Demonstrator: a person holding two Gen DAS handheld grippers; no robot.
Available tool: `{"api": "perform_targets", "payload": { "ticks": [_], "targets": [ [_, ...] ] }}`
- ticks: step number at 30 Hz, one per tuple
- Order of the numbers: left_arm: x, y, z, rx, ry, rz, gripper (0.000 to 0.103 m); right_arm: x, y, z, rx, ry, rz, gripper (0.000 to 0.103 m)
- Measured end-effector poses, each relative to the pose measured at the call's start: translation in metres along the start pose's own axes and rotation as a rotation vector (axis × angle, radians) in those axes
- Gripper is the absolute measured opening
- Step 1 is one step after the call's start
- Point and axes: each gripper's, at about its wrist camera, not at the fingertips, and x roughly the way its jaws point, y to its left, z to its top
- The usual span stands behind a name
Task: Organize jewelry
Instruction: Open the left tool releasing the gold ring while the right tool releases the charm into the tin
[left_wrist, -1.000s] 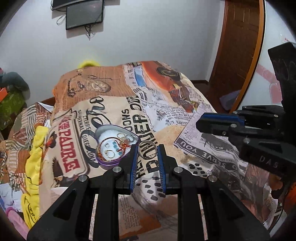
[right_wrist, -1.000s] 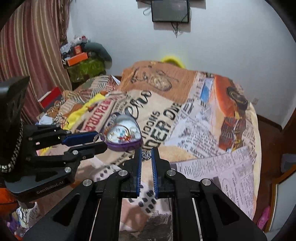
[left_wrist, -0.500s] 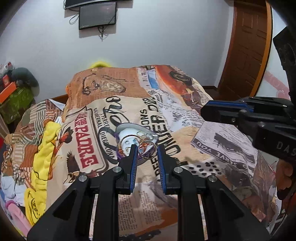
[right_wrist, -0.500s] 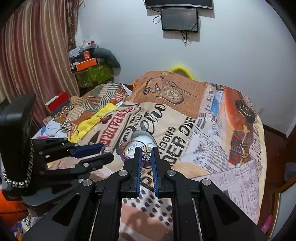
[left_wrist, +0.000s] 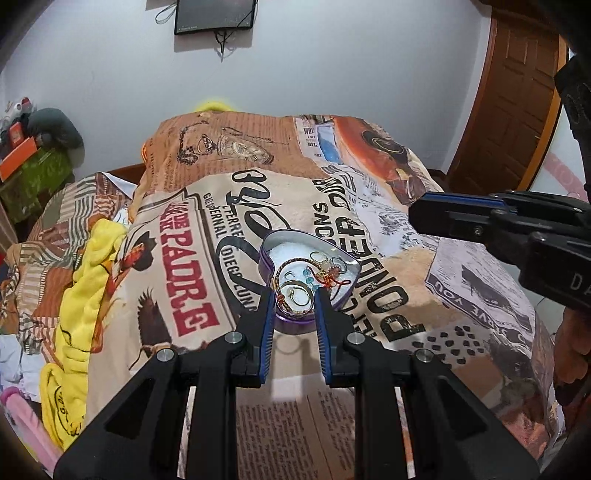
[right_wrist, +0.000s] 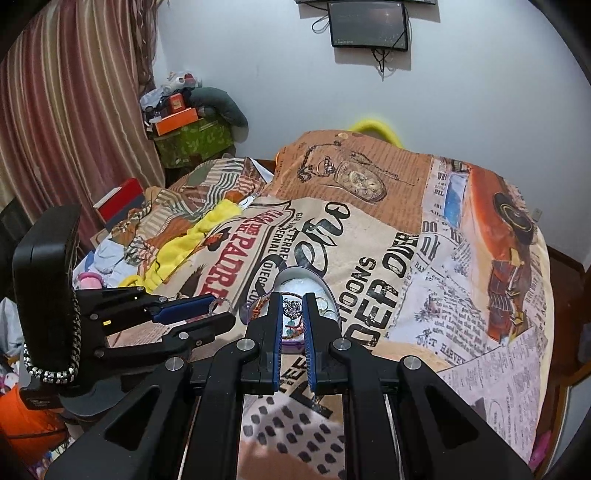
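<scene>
Left gripper: mine, tilted down at the bed. Its blue pads are a little apart and pinch a gold ring across its width.
Ring: it hangs between my left tips, right over the near lobe of the tin. In the right wrist view it shows as a small loop at the end of the left gripper.
Right gripper: also mine, also pointed down. The pads are nearly together, clamped on a small silver charm.
Charm: it is caught at my right fingertips, over the tin's near end – I cannot tell whether it touches what lies inside.
Tin: heart-shaped, with a purple wall and a pale lining, open on top. It rests on the bedspread at mid-bed.
In the tin: several rings, a few blue beads and a red-and-gold thread piece lie loose on the lining.
Grippers together: the right one comes in from the right of the left view – its tips are near the tin but clear of it. The two tools are near each other and do not touch.
Bedspread: printed like old newspaper, with bold lettering under and around the tin.
</scene>
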Motion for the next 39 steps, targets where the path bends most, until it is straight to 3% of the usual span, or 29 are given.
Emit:
{"api": "perform_targets", "payload": {
  "ticks": [23,39],
  "targets": [
    [0.053,-0.005,0.021,0.076,0.077,-0.029,0.02,0.052,-0.026,0.019,0.022,0.081,0.03,0.009],
    [0.066,-0.004,0.022,0.075,0.118,-0.041,0.022,0.079,-0.026,0.02,0.013,0.151,0.076,0.009]
  ]
}}
